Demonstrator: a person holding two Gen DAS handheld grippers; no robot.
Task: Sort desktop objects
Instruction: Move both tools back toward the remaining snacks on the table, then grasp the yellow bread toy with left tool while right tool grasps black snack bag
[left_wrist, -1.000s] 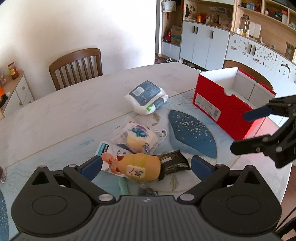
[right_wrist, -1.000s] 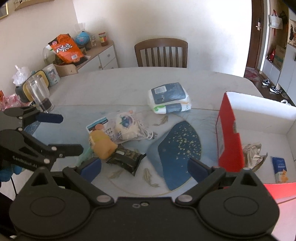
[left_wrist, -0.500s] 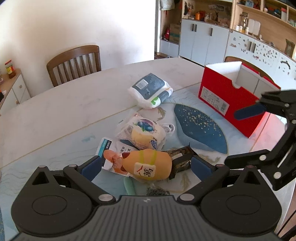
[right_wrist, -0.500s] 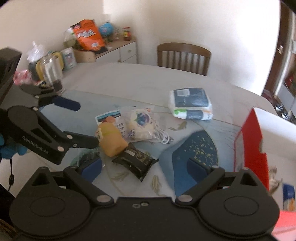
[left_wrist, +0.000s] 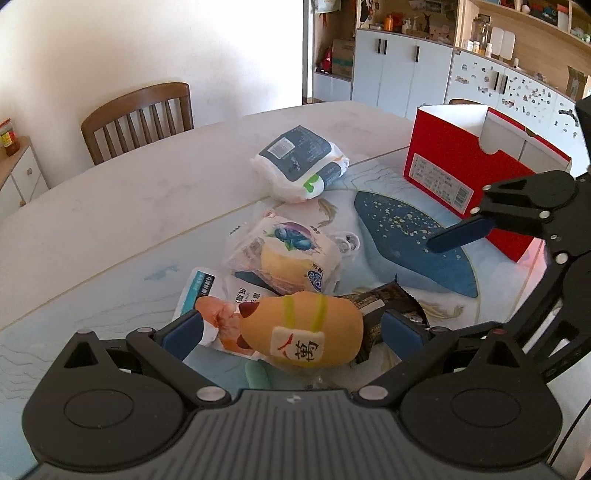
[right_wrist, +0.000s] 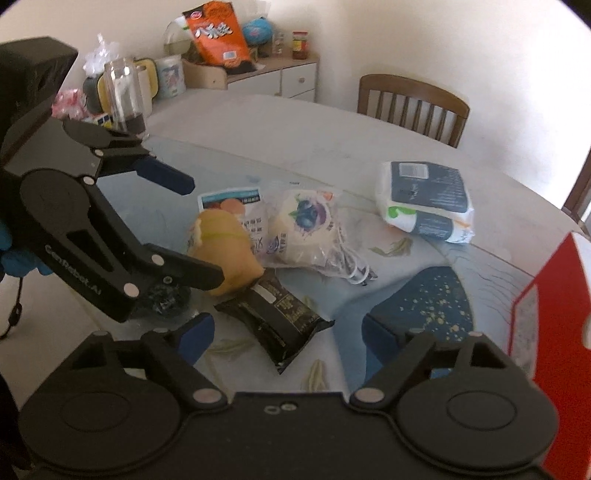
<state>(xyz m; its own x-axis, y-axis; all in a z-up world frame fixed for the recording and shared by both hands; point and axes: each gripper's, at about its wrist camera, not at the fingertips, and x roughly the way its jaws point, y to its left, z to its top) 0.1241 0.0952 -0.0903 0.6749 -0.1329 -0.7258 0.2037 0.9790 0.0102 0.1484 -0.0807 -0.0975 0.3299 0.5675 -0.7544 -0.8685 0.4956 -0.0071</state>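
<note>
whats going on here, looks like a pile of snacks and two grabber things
A person holds a two-finger gripper in each hand over a table of loose packets, sorting them. The left gripper is open around the yellow pouch-shaped toy, not yet clamped on it. The right gripper, jaws just closing a little but with nothing gripped, straddles the black snack packet. A blueberry bun packet and a tissue pack lie further back. The red box stands open at the right.
</note>
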